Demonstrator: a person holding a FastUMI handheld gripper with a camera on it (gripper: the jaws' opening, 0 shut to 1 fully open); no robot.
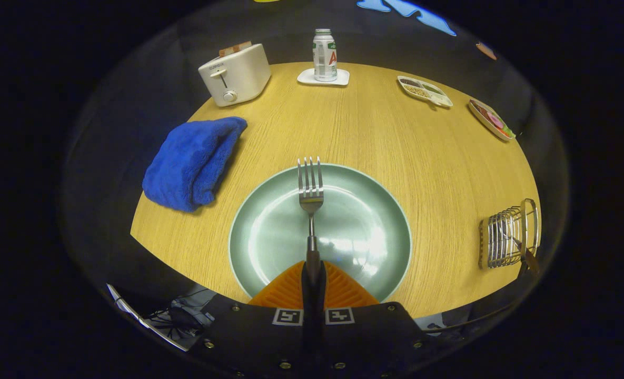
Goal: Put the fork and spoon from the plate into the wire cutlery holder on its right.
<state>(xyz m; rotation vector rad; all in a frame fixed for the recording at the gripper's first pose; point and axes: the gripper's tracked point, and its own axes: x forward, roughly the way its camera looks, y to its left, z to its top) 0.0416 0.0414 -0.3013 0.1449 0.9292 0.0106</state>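
Here, a fork (310, 196) is pinched by its handle between the two fingers of the hand-held gripper (313, 279), which are pressed together on it. The fork is held level and pointing straight ahead, toward twelve o'clock, its tines reaching as far as the far rim of a pale green plate (269, 237). It appears to be lifted clear of the plate rather than resting on it, though this cannot be told for certain. The grip is taken at the handle end, probably so that the fork can later be lowered into the holder with the fingers kept outside the wires.

The wire cutlery holder (509, 236) is seen at about three o'clock from the fingers, well apart from the plate, near the right edge of the wooden bench (375, 126). Something thin seems to lean in it already; whether that is the spoon cannot be told.

Farther off, a folded blue towel (193, 160) lies at ten o'clock, a white toaster (235, 73) at eleven, and a bottle (325, 55) on a coaster at twelve. Two small food trays (425, 90) are set at one o'clock.
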